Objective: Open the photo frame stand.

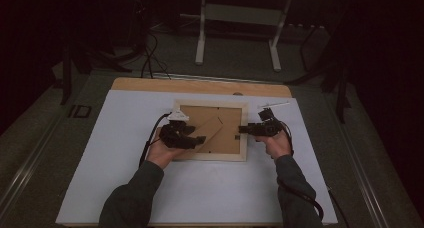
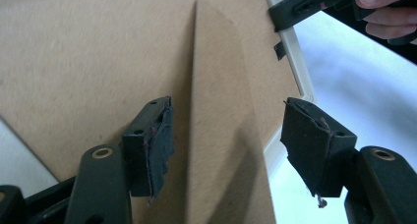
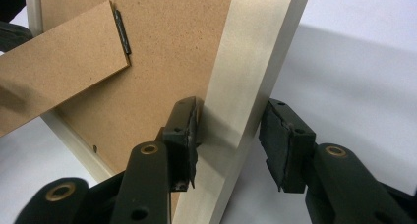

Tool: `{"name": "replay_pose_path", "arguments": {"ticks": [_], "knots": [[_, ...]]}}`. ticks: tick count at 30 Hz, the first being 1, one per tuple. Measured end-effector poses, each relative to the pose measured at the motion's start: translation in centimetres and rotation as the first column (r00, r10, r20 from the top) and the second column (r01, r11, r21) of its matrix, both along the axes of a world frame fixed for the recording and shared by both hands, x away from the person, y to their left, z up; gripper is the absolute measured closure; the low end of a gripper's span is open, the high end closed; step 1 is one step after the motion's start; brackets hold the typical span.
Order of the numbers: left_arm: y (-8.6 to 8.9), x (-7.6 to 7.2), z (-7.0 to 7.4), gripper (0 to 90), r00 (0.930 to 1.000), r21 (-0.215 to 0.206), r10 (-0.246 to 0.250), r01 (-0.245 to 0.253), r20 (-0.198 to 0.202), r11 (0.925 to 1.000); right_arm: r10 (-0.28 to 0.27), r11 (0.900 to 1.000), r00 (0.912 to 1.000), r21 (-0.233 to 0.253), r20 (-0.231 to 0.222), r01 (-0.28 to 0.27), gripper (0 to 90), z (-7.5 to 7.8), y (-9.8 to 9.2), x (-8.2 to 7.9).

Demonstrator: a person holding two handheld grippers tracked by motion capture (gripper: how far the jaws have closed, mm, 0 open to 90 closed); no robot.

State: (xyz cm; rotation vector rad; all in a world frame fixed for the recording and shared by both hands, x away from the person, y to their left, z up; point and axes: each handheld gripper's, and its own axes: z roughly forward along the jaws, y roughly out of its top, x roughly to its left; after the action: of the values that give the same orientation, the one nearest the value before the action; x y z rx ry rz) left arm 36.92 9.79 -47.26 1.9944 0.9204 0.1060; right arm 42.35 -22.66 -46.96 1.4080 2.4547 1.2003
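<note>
Table [image 1: 150,198]: wooden top, a strip of bare wood along the far edge; bears everything listed below, both grippers working over its middle.

White sheet [image 1: 210,188]: covers nearly the whole table top; lies under both grippers and under the frame.

Picture frame [image 1: 244,138]: pale wood, lying face down on the white sheet between the two grippers, its brown fibreboard back [image 2: 74,62] upward. In the right gripper view its right rail [image 3: 251,86] runs up between that gripper's jaws.

Easel stand [image 1: 212,129]: brown fibreboard leg hinged to the frame's back, slanting across it; in the left gripper view the stand [image 2: 221,111] runs up between that gripper's jaws, its free end toward the gripper. A small dark metal hinge [image 3: 122,32] fixes its other end to the back.

Left gripper [image 1: 196,138]: held in the person's left hand [image 1: 160,153], over the frame's left half. Jaws stand wide apart, one on either side of the easel stand; the left pad [image 2: 160,145] is just beside the stand's edge, the other well clear of it over the frame's near rail. Nothing is gripped.

Right gripper [image 1: 242,129]: held in the person's right hand [image 1: 277,143], at the frame's right rail. Jaws are part open and straddle the rail; the inner pad [image 3: 189,130] touches the rail's inner face over the back board, the outer pad [image 3: 280,135] stands a little off its outer face. The rail is bracketed, not clamped.

Turn clip [image 2: 279,50]: small dark tab on the frame's right rail, just beside the right gripper's tips.
</note>
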Motion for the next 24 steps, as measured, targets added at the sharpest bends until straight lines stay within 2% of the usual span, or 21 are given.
{"name": "replay_pose_path", "arguments": {"ticks": [2,5,9,13,19,21,24], "knots": [[0.2,0.4,-0.2,35.7,0.9984,-0.028,-0.018,0.016,-0.054,0.9995,-0.001,1.000,1.0000,-0.001,0.002,0.001,58.2,0.0,0.0,0.0],[0.4,0.7,-0.4,36.2,0.9948,-0.036,-0.032,0.029,-0.096,0.9990,-0.004,1.000,1.0000,-0.002,0.008,0.004,58.2,0.0,0.0,-0.2],[0.0,0.6,-0.5,39.0,0.9936,0.005,-0.049,0.050,-0.102,0.9987,-0.004,1.000,0.9998,-0.008,0.018,0.004,58.3,0.1,0.1,-0.3],[-0.4,0.5,-0.5,40.0,0.9945,0.046,-0.058,0.062,-0.087,0.9970,-0.003,1.000,0.9997,-0.009,0.023,0.003,58.2,0.1,0.1,-0.4],[-0.7,0.4,-0.4,48.8,0.9953,0.100,-0.055,0.063,-0.080,0.9930,-0.002,1.000,0.9995,-0.009,0.032,0.002,58.2,0.2,0.1,-0.6],[-0.7,0.3,-0.3,55.6,0.9965,0.118,-0.054,0.062,-0.064,0.9911,-0.003,1.000,0.9994,-0.008,0.034,0.004,58.3,0.2,0.1,-0.6],[-0.6,0.3,0.0,57.8,0.9972,0.108,-0.052,0.058,-0.053,0.9925,-0.005,1.000,0.9993,-0.007,0.037,0.005,58.3,0.2,0.1,-0.7]]}}
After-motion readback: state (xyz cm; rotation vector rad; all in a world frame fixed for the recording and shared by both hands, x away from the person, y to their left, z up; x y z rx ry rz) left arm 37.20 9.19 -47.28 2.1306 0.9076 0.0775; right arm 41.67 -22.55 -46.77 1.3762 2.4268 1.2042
